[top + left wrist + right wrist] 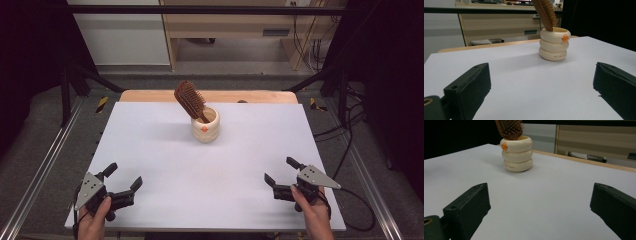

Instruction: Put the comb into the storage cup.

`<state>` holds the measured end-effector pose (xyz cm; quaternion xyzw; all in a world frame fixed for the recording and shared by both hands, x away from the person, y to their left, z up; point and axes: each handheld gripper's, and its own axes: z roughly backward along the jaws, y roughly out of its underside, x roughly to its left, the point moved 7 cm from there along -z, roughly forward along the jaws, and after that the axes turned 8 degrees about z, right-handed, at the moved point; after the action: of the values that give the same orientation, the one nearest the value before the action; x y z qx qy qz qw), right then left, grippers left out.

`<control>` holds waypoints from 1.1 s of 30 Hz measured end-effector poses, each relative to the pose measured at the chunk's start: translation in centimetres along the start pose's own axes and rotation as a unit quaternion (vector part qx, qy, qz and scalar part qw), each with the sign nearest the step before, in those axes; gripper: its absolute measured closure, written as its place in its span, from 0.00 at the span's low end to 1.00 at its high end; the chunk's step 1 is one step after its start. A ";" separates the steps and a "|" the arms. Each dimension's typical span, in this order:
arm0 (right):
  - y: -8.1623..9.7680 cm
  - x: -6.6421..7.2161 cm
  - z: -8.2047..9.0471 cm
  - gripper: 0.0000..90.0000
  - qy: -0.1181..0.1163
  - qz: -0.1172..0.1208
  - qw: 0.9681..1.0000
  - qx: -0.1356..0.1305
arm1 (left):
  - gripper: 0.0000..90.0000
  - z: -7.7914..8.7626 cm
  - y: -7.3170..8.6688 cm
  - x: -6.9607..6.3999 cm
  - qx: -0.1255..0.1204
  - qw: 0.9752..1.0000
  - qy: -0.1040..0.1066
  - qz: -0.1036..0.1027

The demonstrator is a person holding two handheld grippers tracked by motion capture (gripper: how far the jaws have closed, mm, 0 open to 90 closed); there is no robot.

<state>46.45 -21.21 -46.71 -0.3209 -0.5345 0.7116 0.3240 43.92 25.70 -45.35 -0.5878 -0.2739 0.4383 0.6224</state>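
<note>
A cream ringed cup (205,125) with a small orange mark stands upright at the far middle of the white table (165,165). A brown wooden hairbrush (190,99) stands in it, handle down, head leaning left. The cup (554,44) and brush (545,13) appear ahead in the left gripper view, and the cup (516,153) and brush (509,128) in the right gripper view. My left gripper (123,176) rests open near the front left corner. My right gripper (281,170) rests open near the front right. Nothing sits between either pair of jaws.
A wooden strip (150,95) edges the table's far side. Metal rails (42,170) run along both sides. Beyond stand a light wooden cabinet (235,25) and cables on the floor (345,125).
</note>
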 end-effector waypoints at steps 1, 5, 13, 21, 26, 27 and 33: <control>0.0 0.0 0.0 0.04 0.000 0.000 1.000 0.000 | 0.02 0.0 0.1 -0.1 0.002 1.000 0.001 -0.001; 0.0 0.1 0.0 0.04 -0.003 0.001 1.000 0.001 | 0.02 0.0 0.3 -0.3 0.003 1.000 0.006 -0.001; 0.1 0.4 -0.2 0.04 -0.009 0.007 1.000 0.005 | 0.02 -0.1 0.7 -0.9 0.008 1.000 0.015 -0.006; 0.2 0.6 -0.4 0.04 -0.015 0.012 1.000 0.008 | 0.02 -0.3 0.9 -1.4 0.009 1.000 0.024 -0.008; 0.3 0.8 -0.7 0.04 -0.020 0.014 1.000 0.010 | 0.02 -0.3 1.1 -1.6 0.009 0.999 0.031 -0.003; 0.3 0.9 -0.8 0.04 -0.022 0.016 1.000 0.011 | 0.02 -0.4 1.1 -1.7 0.009 0.999 0.032 -0.003; 0.4 1.3 -1.6 0.04 -0.034 0.018 0.999 0.016 | 0.02 -0.7 0.9 -1.9 0.007 0.999 0.039 0.006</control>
<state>46.96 -19.37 -47.60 -0.3008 -0.5275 0.7364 0.2983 43.38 23.63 -46.02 -0.6020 -0.2430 0.4201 0.6341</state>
